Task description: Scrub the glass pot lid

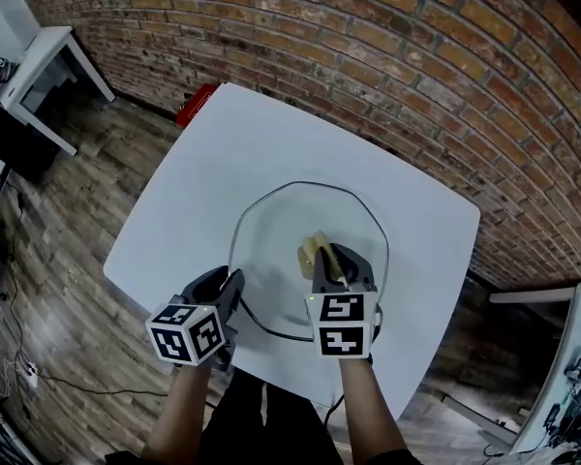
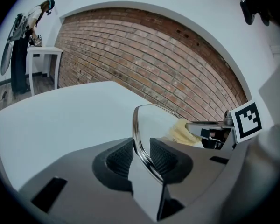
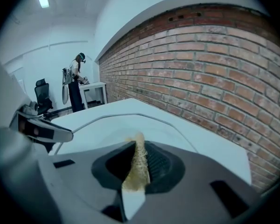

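The glass pot lid (image 1: 281, 226), round with a metal rim, lies on the white table (image 1: 174, 211). My left gripper (image 1: 234, 285) is shut on the lid's near-left rim; in the left gripper view the rim (image 2: 139, 134) runs pinched between the two ribbed pads. My right gripper (image 1: 334, 260) is over the lid's middle, shut on a yellow sponge (image 1: 313, 253) that rests on the glass. In the right gripper view the sponge (image 3: 136, 176) stands thin and upright between the pads, with the lid's rim (image 3: 130, 117) arcing beyond it. The lid's knob does not show.
A red object (image 1: 196, 103) lies at the table's far left edge. A brick wall (image 1: 416, 76) runs close behind the table. A white desk (image 1: 48, 61) stands far left on the wooden floor. A person (image 3: 77, 80) stands by another desk in the background.
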Demonstrator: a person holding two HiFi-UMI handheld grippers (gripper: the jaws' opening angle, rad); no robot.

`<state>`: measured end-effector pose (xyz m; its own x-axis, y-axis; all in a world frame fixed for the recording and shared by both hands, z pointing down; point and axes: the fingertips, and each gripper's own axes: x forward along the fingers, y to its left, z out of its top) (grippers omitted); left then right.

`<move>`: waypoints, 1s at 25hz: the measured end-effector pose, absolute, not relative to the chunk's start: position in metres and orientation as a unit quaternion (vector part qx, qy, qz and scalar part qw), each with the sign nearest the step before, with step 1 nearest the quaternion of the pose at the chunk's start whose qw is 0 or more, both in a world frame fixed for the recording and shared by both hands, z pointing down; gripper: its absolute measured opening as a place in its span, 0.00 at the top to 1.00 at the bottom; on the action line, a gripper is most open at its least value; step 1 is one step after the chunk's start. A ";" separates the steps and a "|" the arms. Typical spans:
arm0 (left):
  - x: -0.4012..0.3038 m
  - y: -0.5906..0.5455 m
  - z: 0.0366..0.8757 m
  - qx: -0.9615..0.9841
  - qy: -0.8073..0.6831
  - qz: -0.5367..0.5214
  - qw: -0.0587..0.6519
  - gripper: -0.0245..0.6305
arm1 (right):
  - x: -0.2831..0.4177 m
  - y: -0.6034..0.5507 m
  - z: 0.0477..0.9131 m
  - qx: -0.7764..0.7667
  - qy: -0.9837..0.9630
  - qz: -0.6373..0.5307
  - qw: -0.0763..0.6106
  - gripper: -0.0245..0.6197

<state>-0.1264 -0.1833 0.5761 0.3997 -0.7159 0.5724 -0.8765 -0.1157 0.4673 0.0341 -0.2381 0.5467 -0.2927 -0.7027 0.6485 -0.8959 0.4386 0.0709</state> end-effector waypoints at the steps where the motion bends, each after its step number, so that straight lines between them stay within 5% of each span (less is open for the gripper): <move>1: -0.126 -0.183 0.576 0.740 -0.538 0.103 0.391 0.79 | 0.045 -0.239 0.546 0.516 -0.781 0.156 0.314 0.87; 16: -0.124 -0.182 0.574 0.740 -0.539 0.105 0.389 0.79 | 0.138 -0.245 0.527 0.600 -0.718 0.150 0.319 0.87; 25: -0.123 -0.177 0.574 0.736 -0.541 0.096 0.395 0.79 | -0.003 -0.201 0.506 0.450 -0.831 0.163 0.283 0.87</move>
